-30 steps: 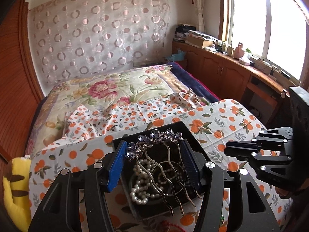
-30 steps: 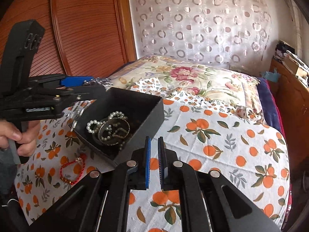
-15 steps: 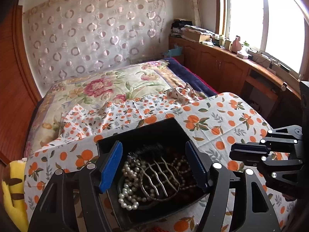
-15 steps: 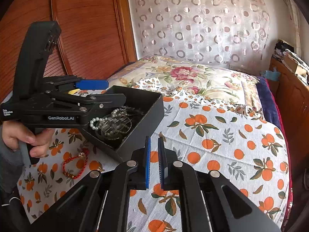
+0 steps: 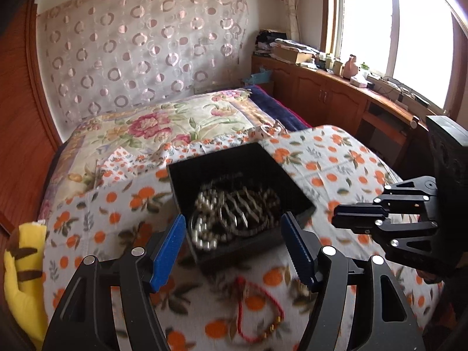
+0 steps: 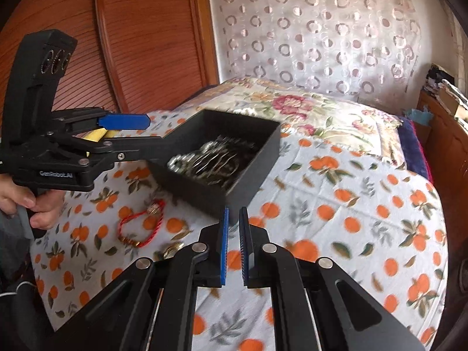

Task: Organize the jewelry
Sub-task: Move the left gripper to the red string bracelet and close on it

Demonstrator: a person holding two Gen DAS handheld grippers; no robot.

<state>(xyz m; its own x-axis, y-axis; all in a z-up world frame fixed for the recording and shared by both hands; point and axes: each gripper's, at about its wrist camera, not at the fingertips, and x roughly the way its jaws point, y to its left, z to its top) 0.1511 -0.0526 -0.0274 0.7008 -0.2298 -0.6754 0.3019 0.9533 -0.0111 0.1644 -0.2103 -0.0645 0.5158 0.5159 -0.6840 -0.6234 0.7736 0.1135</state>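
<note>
A black open box (image 5: 264, 161) (image 6: 248, 172) sits on the orange-print cloth. It holds a pearl string (image 5: 201, 225), a metal hair comb (image 5: 242, 204) (image 6: 210, 161) and dark bangles. My left gripper (image 5: 234, 242) is open and empty, drawn back just short of the box's near wall. A red cord bracelet (image 5: 257, 313) (image 6: 140, 225) lies on the cloth in front of the box. A small gold piece (image 6: 172, 250) lies near it. My right gripper (image 6: 232, 234) is shut and empty, near the box's corner.
A yellow plush toy (image 5: 20, 269) lies at the cloth's left edge. A floral quilt (image 5: 163, 122) covers the bed behind the box. Wooden cabinets (image 5: 336, 99) with clutter run under the window at the right. A wooden panel (image 6: 131, 44) stands at the left.
My left gripper let go of the hair comb, which now lies in the box. The gripper then drew back and up, bringing the red bracelet into its view. The right gripper stayed shut.
</note>
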